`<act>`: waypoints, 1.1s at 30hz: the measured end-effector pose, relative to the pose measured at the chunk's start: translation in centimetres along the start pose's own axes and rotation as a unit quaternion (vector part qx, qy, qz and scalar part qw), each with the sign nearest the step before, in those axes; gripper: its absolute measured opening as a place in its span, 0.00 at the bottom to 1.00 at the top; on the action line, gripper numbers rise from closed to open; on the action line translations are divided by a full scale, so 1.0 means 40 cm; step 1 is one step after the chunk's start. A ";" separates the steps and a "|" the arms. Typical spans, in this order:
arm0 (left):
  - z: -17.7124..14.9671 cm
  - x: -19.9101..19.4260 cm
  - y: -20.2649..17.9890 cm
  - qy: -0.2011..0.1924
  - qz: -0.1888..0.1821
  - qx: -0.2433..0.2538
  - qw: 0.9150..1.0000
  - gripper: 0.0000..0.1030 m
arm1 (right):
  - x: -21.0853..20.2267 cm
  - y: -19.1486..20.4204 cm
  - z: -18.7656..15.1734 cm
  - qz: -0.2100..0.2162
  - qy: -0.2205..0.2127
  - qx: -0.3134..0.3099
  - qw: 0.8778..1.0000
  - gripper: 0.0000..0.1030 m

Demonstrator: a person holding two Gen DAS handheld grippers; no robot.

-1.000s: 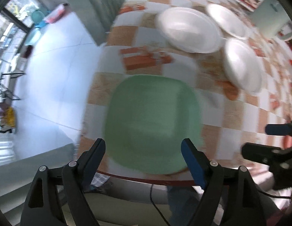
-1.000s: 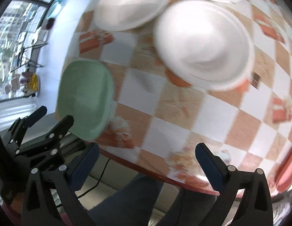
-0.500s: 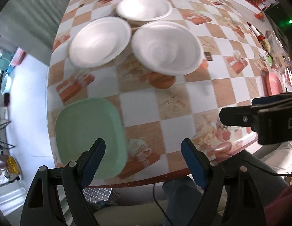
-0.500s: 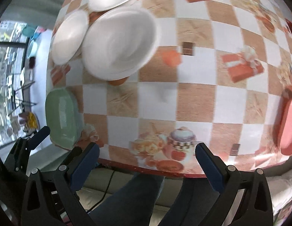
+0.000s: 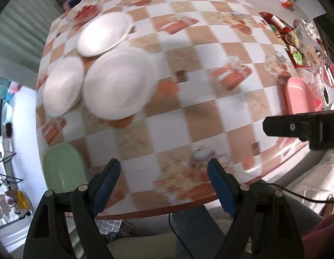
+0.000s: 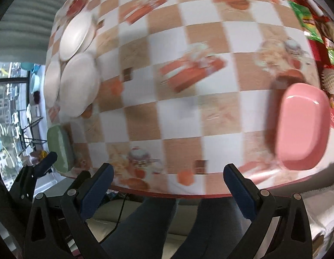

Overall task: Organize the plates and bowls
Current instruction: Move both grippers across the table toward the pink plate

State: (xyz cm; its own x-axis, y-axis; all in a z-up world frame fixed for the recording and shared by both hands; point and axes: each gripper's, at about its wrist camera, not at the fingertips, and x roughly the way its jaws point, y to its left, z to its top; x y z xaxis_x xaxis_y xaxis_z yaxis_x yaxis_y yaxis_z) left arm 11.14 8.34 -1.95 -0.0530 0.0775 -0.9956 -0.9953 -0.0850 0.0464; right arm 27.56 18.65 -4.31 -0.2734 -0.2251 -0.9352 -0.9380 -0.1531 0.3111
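From the left wrist, the left tool [image 5: 164, 172] gapes empty over the surface [image 5: 188, 112] where three white plates [image 5: 119, 88] and a green dish [image 5: 62, 168] lie unstacked, while the right wrist shows the right tool [image 6: 168, 178] equally wide, empty, the pink dish [image 6: 302, 127] far off, so sorting looks barely begun.

three plates [image 5: 118, 86] clustered at table's [image 5: 188, 118] far left, square dish [image 5: 61, 170] before them, oblong dish [image 6: 302, 127] at right edge

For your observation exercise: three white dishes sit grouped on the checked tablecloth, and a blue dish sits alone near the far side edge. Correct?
Not quite. The lone dish is pink, not blue, as the right wrist view shows. Three white dishes do sit grouped on the checked tablecloth.
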 end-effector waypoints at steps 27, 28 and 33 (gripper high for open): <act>0.142 0.003 -0.326 0.034 0.041 0.057 0.997 0.83 | -0.125 -0.444 0.003 0.022 -0.015 0.123 0.992 0.99; 0.147 0.006 -0.338 0.035 0.041 0.062 0.997 0.83 | -0.124 -0.461 -0.001 0.020 -0.015 0.130 0.991 0.99; 0.165 0.028 -0.380 0.046 0.033 0.072 0.996 0.83 | -0.119 -0.528 -0.024 0.000 -0.012 0.151 0.988 0.99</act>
State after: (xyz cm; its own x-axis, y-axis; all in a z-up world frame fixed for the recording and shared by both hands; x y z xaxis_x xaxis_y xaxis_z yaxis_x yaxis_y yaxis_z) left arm 25.66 16.27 -3.24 -0.1172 -0.0153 -0.9930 -0.9916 0.0572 0.1161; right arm 48.87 22.04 -6.28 -0.2756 -0.2010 -0.9400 -0.9576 0.1428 0.2503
